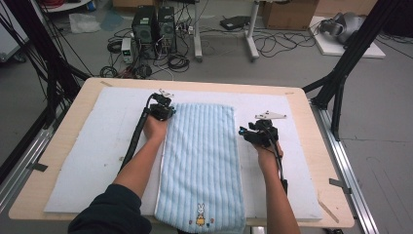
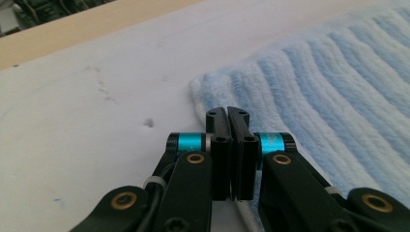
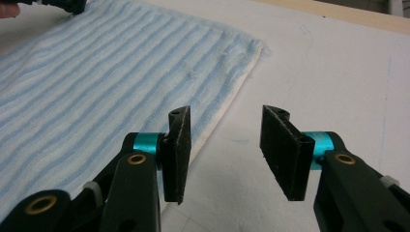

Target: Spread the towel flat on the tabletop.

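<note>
Left tongs [image 2: 227, 113] clamped tight at the towel's [image 1: 202, 156] far left corner, edge seemingly pinched; right tongs [image 3: 225, 145] half open, empty, beside its right edge.

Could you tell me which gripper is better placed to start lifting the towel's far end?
Left, probably: the left gripper is shut at the blue striped towel's far corner, while the right gripper is open beside its edge.

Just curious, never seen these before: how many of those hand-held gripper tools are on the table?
2. The left gripper sits at the towel's far left corner; the right gripper is beside its right edge.
</note>
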Demonstrator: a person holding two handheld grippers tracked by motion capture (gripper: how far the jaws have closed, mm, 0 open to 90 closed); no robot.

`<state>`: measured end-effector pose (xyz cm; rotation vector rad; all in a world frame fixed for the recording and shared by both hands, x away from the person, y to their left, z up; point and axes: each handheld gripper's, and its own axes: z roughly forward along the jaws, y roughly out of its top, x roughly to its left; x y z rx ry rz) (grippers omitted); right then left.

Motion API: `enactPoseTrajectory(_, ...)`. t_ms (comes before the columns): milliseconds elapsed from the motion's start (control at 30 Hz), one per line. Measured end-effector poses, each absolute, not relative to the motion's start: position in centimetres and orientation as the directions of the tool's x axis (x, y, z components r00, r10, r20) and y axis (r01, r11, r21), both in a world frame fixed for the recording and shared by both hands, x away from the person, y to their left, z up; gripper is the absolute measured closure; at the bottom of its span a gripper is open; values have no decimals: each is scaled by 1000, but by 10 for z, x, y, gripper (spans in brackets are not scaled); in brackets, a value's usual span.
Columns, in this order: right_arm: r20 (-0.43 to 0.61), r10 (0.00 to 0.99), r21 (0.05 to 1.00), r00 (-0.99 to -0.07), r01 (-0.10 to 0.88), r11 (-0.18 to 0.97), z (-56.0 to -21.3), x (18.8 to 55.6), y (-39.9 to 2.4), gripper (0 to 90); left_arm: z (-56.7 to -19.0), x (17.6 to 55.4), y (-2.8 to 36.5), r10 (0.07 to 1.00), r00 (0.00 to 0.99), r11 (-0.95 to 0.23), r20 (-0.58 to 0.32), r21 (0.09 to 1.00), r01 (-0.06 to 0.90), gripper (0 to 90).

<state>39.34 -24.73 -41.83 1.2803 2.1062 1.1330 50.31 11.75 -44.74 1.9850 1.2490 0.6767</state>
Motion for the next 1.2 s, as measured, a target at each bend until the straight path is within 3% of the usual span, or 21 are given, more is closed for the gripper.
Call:
enactPoseTrajectory(100,41,873,821,-486,514,248,-418,394,-246,543,-449,505,121,917,397,-272,38,788,553,871)
enactPoseTrajectory(133,50,876,816,-479,525,241,-419,394,-245,543,-450,505,122,917,398,-259,25,795,548,830)
enactPoseTrajectory(200,49,879,810,-474,534,242,-421,396,-246,542,-449,505,127,921,389,-220,-23,793,569,566)
enactPoseTrajectory(233,51,880,808,-471,538,241,-423,397,-247,539,-449,505,130,919,390,-192,-63,792,579,500)
enactPoseTrajectory(300,47,888,806,-457,543,237,-425,399,-249,547,-447,501,138,905,399,-135,-149,788,601,464)
enactPoseTrajectory(367,59,899,806,-435,552,214,-426,400,-250,609,-444,493,144,877,431,-107,-213,788,607,440)
enactPoseTrajectory(500,85,890,791,-449,573,214,-433,406,-247,645,-439,474,150,847,481,-123,-228,795,595,445)
enactPoseTrajectory(900,123,865,756,-487,611,236,-445,414,-228,584,-451,436,154,815,534,-180,-225,778,602,458)
enactPoseTrajectory(1000,76,862,733,-501,614,292,-447,416,-222,630,-450,432,149,826,542,-233,-155,782,578,559)
enactPoseTrajectory(1033,69,865,729,-497,617,297,-446,416,-221,658,-449,430,147,832,544,-272,-104,778,566,647)
enactPoseTrajectory(1100,62,864,725,-499,617,305,-445,417,-221,827,-448,431,146,827,550,-275,-115,771,575,869)
enactPoseTrajectory(1200,49,863,715,-503,621,321,-444,420,-217,869,-450,433,146,836,534,-252,-123,780,573,878)
